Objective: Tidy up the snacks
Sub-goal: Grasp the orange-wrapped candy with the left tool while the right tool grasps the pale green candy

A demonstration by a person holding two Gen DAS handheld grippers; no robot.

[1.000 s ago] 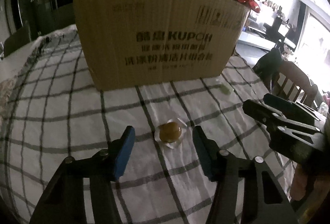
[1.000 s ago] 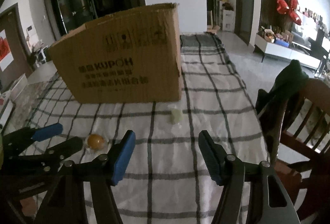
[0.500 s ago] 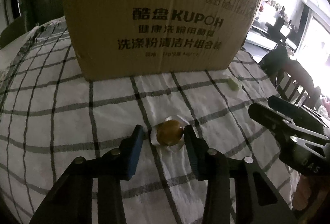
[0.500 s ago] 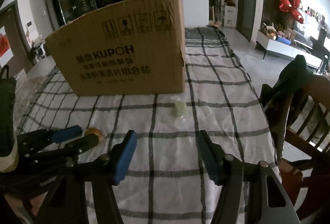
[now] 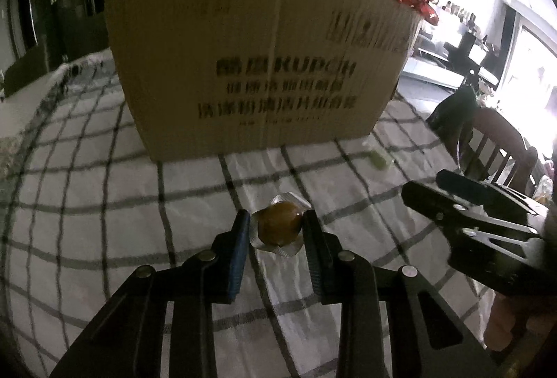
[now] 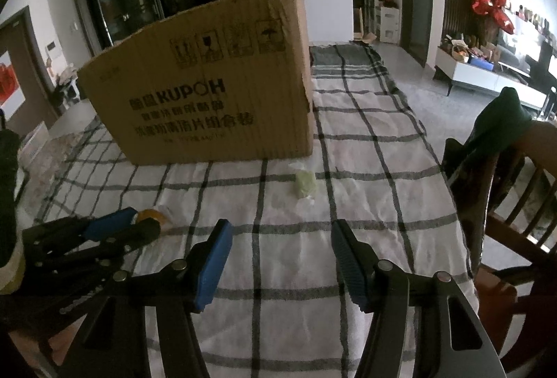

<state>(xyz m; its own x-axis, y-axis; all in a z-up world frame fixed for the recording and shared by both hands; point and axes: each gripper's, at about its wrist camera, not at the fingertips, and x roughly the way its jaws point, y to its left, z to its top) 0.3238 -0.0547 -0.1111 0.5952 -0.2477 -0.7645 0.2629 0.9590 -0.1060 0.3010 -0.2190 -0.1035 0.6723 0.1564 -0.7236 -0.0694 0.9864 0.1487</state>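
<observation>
The brown snack (image 5: pixel 279 227), in a clear crinkled wrapper, sits on the checked cloth (image 5: pixel 87 203) in front of the box (image 5: pixel 257 64). The left gripper (image 5: pixel 276 228) has just been closing; its blue pads (image 5: pixel 240 238) now press the wrapper on both sides. A pale green snack (image 6: pixel 305 184) lies on the cloth near the box's right corner, well apart from the brown one. The right gripper (image 6: pixel 280 259) hangs above bare cloth with its jaws about half open, nothing between them. A wooden chair (image 6: pixel 515 203) stands at the table's right edge.
</observation>
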